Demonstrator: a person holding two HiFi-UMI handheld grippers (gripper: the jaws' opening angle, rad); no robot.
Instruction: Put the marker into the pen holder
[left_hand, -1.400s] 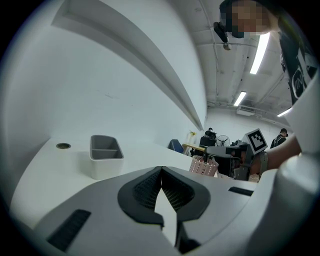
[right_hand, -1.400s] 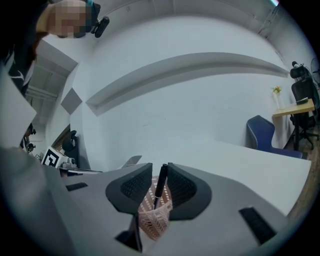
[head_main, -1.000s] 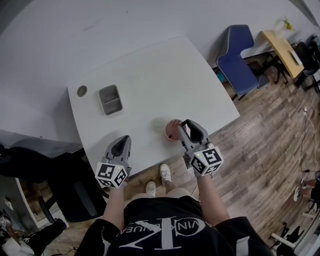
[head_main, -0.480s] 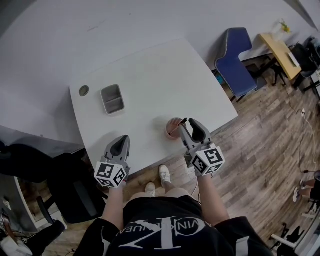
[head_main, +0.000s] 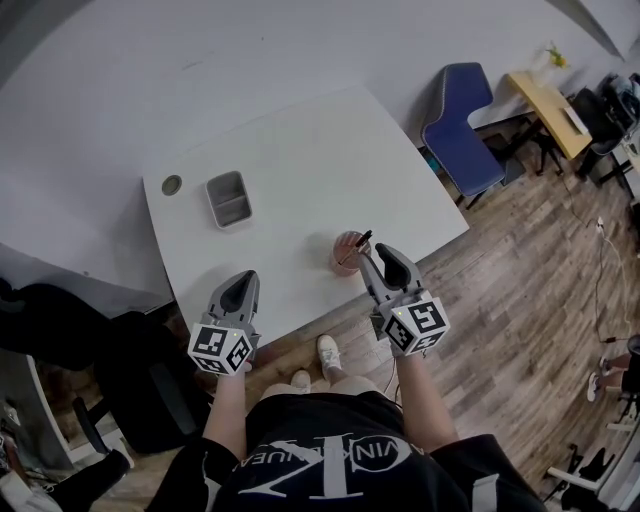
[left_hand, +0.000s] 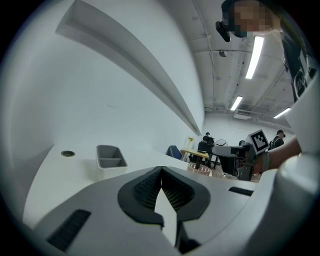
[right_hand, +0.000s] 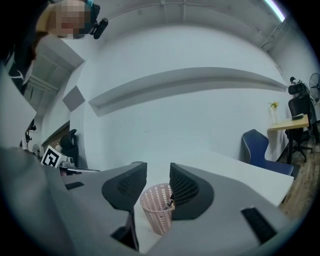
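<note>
Right claw spread, jaws closing, empty; left claw pressed together. Marker leaning in holder, mid-frame. Tray showing in left gripper view, not right.

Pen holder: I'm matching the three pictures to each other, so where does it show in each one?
Head view: pen holder at the near edge of the table, right of centre.
Left gripper view: pen holder small, right of centre.
Right gripper view: pen holder close, low centre.
Shared landmark: blue chair.
</note>
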